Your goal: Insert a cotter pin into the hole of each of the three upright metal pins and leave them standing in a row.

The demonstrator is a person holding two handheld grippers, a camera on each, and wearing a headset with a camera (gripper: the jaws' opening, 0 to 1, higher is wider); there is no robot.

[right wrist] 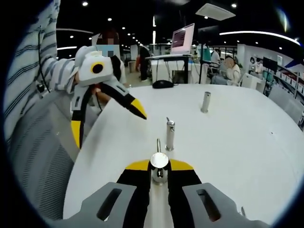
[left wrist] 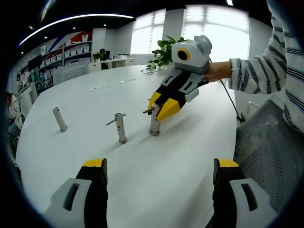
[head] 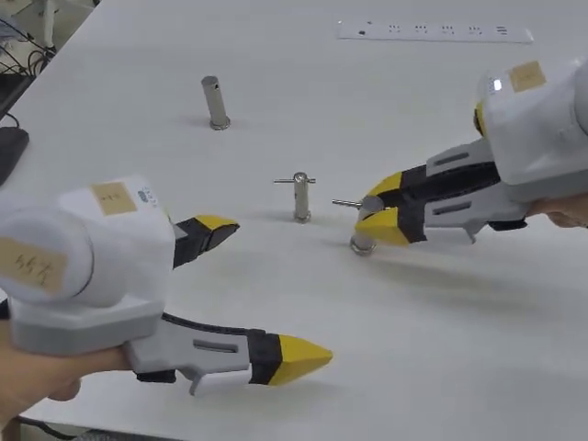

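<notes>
Three metal pins stand in a slanted row on the white table (head: pixel 276 55). The far pin (head: pixel 214 101) is bare. A cotter pin (head: pixel 294 180) runs through the top of the middle pin (head: pixel 300 200). My right gripper (head: pixel 381 219) sits over the near pin (head: pixel 362 243), shut on a cotter pin (head: pixel 347 203) whose tip sticks out to the left at the pin's top. From behind, the near pin's head (right wrist: pixel 159 161) shows between the shut jaws of the right gripper (right wrist: pixel 159 167). My left gripper (head: pixel 262 289) hangs open and empty at the front left.
A white power strip (head: pixel 432 32) lies at the table's far edge. Dark equipment (head: pixel 9 147) sits off the left edge. A mesh chair (left wrist: pixel 266 152) stands beside the table on the person's side. Bare tabletop (left wrist: pixel 156 185) lies between the left gripper (left wrist: pixel 160 166) and the pins.
</notes>
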